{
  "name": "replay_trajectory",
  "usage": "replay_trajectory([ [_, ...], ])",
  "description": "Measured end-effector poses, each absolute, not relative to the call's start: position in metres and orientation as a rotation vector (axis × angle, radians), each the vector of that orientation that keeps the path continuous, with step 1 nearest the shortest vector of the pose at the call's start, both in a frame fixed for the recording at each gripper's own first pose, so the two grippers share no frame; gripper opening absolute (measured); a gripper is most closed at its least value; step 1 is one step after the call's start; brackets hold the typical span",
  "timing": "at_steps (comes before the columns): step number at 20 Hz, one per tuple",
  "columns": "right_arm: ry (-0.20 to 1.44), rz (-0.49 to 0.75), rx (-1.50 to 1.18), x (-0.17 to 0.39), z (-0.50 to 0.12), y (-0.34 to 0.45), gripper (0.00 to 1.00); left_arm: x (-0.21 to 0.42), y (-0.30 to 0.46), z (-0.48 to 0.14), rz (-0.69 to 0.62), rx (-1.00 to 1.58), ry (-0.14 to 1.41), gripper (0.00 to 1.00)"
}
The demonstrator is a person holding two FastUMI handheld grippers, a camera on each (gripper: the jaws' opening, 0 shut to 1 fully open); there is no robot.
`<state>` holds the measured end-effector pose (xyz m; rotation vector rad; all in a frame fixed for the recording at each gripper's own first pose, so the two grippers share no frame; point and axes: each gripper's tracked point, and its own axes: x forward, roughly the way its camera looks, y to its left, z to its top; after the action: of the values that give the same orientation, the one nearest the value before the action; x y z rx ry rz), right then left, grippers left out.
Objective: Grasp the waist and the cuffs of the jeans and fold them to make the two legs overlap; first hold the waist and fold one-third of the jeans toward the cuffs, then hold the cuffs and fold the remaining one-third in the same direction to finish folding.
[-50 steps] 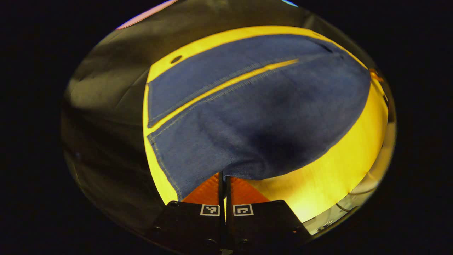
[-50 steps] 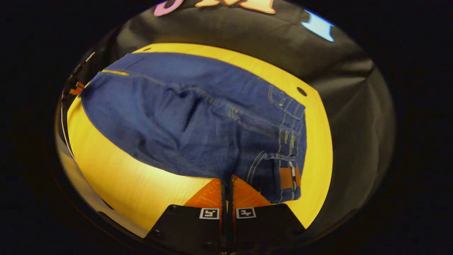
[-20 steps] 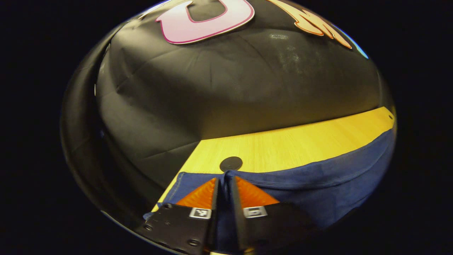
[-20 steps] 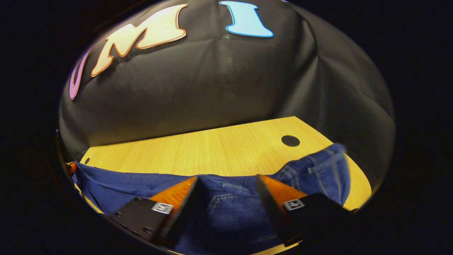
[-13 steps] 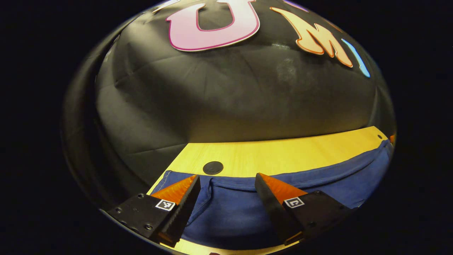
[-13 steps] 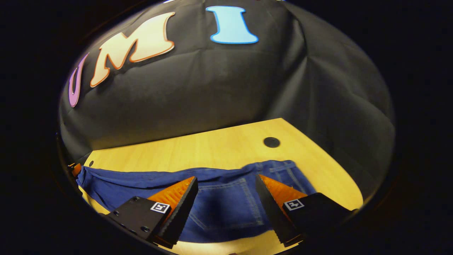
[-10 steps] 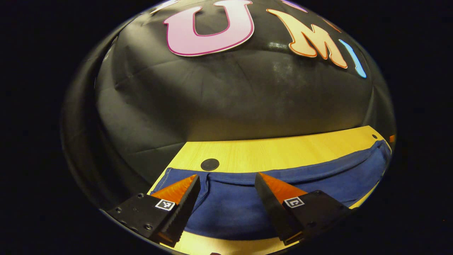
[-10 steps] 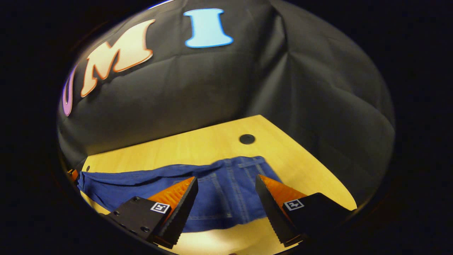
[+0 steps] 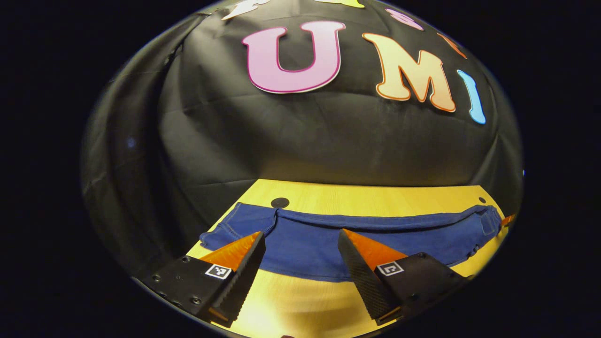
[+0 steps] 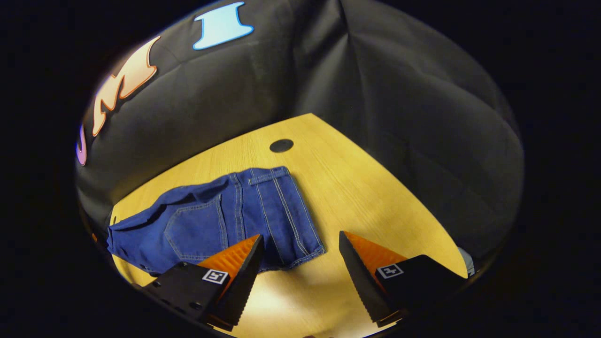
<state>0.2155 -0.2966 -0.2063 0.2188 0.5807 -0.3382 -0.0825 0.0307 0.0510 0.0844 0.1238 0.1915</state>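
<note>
Handling: denim is soft but weighty and thick at the seams, so the jeans (image 9: 357, 234) should drape and sag between two grips, not hold a flat edge (my judgement from the cloth, not a thing seen).
Grip points: the waistband corners for the next fold look best, since the stitched band is firm; mid-panel cloth would probably bunch.
Jeans, look: dark blue, lighter stitching, a back pocket (image 10: 195, 230) facing up, waistband (image 10: 268, 176) with a belt loop toward the table's far edge in the right gripper view.
Jeans, place: lying on the wooden table (image 10: 366, 197) as one long narrow band, legs seemingly overlapped, cuffs near the far left corner beside a round black hole (image 9: 280, 203), waist toward the right edge.
Left gripper (image 9: 300, 239): fingers spread wide, holding nothing, above the near edge of the jeans.
Right gripper (image 10: 300, 244): fingers spread wide, empty, just off the waist end.
Stage: first fold looks done; thirds not yet begun.
</note>
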Motion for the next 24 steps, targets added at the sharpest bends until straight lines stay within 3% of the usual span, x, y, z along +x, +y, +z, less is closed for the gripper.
replay_trajectory([
  [1, 0.582, -0.319, 0.222, 0.215, -0.209, -0.296, 0.99, -0.093, 0.027, 0.052, 0.209, 0.08, 0.116, 0.96],
  [5, 0.574, -0.257, 0.22, 0.215, -0.211, -0.29, 0.94, -0.121, 0.01, 0.054, 0.249, 0.064, 0.098, 0.96],
  [9, 0.579, -0.245, 0.223, 0.218, -0.216, -0.286, 0.99, -0.133, -0.001, 0.054, 0.257, 0.066, 0.105, 0.96],
  [15, 0.565, -0.258, 0.209, 0.219, -0.217, -0.287, 0.89, -0.132, -0.007, 0.06, 0.237, 0.104, 0.104, 0.96],
  [19, 0.569, -0.239, 0.218, 0.222, -0.221, -0.278, 0.72, -0.12, -0.017, 0.052, 0.172, 0.094, 0.121, 0.95],
  [22, 0.573, -0.265, 0.268, 0.225, -0.223, -0.275, 0.43, -0.11, -0.024, 0.047, 0.114, 0.085, 0.134, 0.95],
  [23, 0.575, -0.273, 0.286, 0.224, -0.222, -0.275, 0.43, -0.108, -0.025, 0.044, 0.094, 0.08, 0.142, 0.95],
  [24, 0.565, -0.287, 0.3, 0.225, -0.221, -0.276, 0.33, -0.105, -0.025, 0.04, 0.078, 0.078, 0.157, 0.95],
])
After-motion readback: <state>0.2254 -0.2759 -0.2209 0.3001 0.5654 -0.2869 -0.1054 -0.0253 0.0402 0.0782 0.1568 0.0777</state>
